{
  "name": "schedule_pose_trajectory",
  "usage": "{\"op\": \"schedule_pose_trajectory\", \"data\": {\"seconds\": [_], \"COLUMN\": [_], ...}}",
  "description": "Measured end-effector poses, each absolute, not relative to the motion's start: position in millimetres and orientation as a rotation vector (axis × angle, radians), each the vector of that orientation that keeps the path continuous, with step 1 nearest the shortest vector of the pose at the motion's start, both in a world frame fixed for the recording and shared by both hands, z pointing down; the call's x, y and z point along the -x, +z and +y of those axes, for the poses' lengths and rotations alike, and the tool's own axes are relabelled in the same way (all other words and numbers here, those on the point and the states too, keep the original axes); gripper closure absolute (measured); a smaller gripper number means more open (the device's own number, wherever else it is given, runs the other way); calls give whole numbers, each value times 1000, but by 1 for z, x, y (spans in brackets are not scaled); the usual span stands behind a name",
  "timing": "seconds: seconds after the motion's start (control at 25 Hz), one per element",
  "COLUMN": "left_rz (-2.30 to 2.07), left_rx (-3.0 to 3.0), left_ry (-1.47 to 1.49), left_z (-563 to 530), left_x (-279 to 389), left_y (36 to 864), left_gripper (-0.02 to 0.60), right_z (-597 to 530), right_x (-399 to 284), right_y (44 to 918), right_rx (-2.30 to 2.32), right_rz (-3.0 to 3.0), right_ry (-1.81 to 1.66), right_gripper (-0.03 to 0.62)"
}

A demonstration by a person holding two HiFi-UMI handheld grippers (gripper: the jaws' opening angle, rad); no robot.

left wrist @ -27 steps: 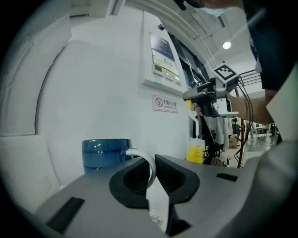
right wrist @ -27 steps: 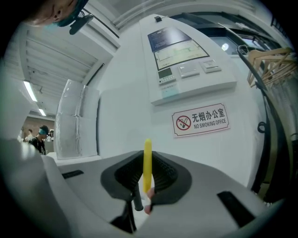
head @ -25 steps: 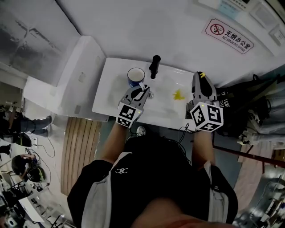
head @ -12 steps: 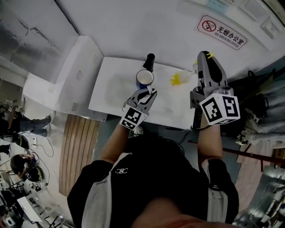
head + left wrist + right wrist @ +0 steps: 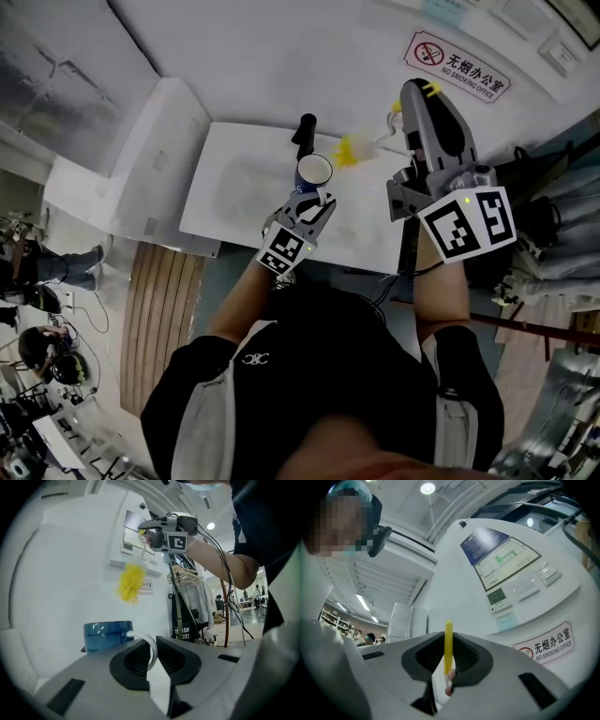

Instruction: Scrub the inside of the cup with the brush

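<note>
A black cylinder [image 5: 305, 129] stands at the far edge of the smooth white counter [image 5: 234, 187]. Just beside it, the left tool [image 5: 314, 195] is clamped on the thin white loop handle of the round, glossy blue cup [image 5: 314, 171], which is upright near that edge. Further right, the right tool [image 5: 421, 94] pinches the brush [image 5: 353, 150] by its slim yellow handle, its fluffy yellow bristles higher than the cup.
</note>
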State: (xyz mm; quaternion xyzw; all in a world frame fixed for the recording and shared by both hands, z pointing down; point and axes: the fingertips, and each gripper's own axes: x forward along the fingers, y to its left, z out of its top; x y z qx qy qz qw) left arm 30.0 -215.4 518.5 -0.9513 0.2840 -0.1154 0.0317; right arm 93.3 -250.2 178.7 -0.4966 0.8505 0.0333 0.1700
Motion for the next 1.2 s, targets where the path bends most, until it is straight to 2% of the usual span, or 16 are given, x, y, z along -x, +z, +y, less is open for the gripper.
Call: {"op": "schedule_pose_trajectory", "data": {"seconds": [0.6,0.96,1.2], "left_rz": [749,787,872], "left_rx": [2864,2847,2863], "left_ry": [-331,-276,-198], "left_z": [-206,-209,-218], "left_x": [-52,-44,-28], "left_y": [496,486,479], "left_gripper": [529,535,537], "right_z": [-274,-296,-309], "right_x": [-51,-41,-47], "right_y": [219,239,246], "right_rx": [1316,1317,1296], "right_rz": [2538,2597,2572], "right_ry": [-20,-14,-151], "right_gripper": [546,545,545]}}
